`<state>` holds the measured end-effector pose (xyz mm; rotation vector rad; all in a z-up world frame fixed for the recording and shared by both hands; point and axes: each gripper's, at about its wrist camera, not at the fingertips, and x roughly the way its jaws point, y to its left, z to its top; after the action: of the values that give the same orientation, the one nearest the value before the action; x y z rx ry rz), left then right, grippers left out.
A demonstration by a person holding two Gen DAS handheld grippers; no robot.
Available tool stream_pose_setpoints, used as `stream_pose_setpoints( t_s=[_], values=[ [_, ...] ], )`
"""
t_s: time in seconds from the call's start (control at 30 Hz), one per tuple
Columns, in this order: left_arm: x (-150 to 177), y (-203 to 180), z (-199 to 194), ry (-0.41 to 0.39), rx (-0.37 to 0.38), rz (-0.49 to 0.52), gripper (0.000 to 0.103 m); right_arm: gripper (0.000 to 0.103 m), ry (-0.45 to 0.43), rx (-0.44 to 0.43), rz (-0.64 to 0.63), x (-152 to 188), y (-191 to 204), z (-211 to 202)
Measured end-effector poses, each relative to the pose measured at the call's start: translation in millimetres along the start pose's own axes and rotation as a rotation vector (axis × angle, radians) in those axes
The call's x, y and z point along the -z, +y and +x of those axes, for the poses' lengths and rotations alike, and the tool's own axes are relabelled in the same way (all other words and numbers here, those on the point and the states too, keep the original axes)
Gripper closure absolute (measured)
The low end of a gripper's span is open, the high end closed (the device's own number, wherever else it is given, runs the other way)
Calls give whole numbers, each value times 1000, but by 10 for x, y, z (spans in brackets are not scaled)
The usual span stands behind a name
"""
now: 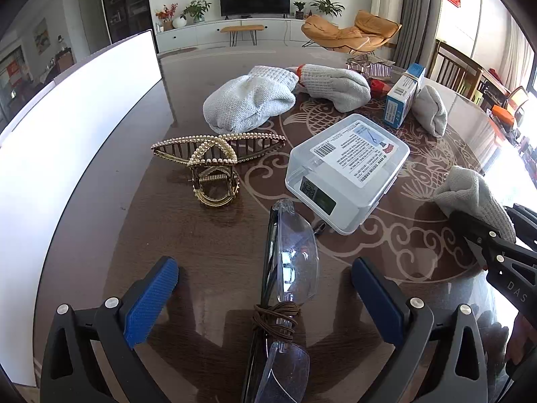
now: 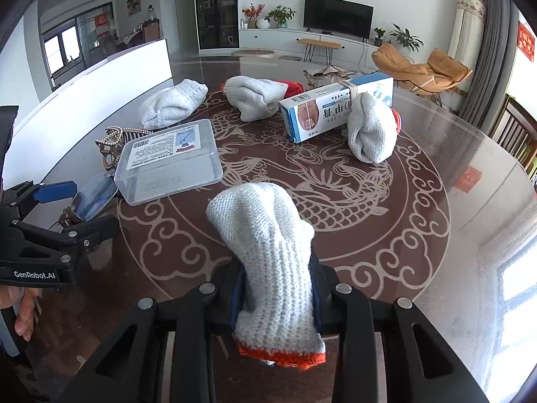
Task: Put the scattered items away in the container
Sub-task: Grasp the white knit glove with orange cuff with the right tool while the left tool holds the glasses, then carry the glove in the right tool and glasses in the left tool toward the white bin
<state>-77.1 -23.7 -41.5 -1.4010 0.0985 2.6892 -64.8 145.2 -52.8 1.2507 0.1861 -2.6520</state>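
My left gripper [image 1: 265,288] is open, its blue pads on either side of clear safety glasses [image 1: 292,262] bound with a brown cord, which lie on the dark table. My right gripper [image 2: 277,288] is shut on a rolled white knit glove with an orange cuff [image 2: 268,245] and holds it just above the table; it also shows in the left wrist view [image 1: 473,194]. A white container wall [image 1: 67,127] stands at the left. A gold pearl hair claw [image 1: 211,161] and a clear plastic box [image 1: 345,168] lie ahead.
Other rolled gloves [image 2: 171,104] [image 2: 255,97] [image 2: 369,127], a blue-white carton [image 2: 332,107] and a metal clip [image 2: 325,74] lie farther back on the round table [image 2: 419,235]. The left gripper shows at the left of the right wrist view [image 2: 57,215].
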Motion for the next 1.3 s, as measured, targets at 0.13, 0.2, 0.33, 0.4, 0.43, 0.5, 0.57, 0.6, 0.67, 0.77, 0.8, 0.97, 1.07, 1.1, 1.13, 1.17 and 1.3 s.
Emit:
stream_pose_setpoints(
  t_s=[0.13,0.2,0.33,0.4,0.43,0.5,0.57,0.6,0.67,0.77,0.8,0.97,1.07,1.1,1.13,1.17,1.3],
  values=[
    [-2,1,-2,0,0,0,0,69,0,-1,2,6,-8,-3],
    [-2,1,-2,0,0,0,0,69,0,-2,2,7,-7,-3],
    [6,-4,-9,1,2,1,0,69,0,-4,6,8,-13,-5],
    [7,3,-11,1,5,4,0,69,1,0,9,8,-18,-4],
    [10,4,-12,1,5,6,0,68,1,2,9,9,-15,-2],
    [19,5,-15,0,7,7,0,66,1,8,11,11,-19,1],
    [27,7,-19,0,7,6,0,65,2,9,15,12,-28,3],
    [28,5,-20,-1,7,7,0,64,2,10,16,11,-31,3],
    [28,7,-19,-2,7,7,0,64,2,14,16,8,-24,8],
    [28,9,-19,-4,6,5,0,62,3,16,19,5,-25,10],
    [30,10,-19,-4,6,4,0,62,3,17,20,9,-33,11],
    [33,2,-24,-5,6,5,0,61,3,21,21,8,-38,12],
    [32,3,-24,-5,6,5,0,60,3,20,21,8,-37,11],
    [32,3,-24,-5,6,4,0,60,3,20,21,8,-38,11],
    [33,3,-24,-4,6,4,0,60,3,20,21,8,-38,11],
    [33,3,-24,-4,6,4,0,60,3,20,21,8,-37,11],
    [28,1,-26,2,10,16,0,60,3,19,22,8,-37,11]
  ],
)
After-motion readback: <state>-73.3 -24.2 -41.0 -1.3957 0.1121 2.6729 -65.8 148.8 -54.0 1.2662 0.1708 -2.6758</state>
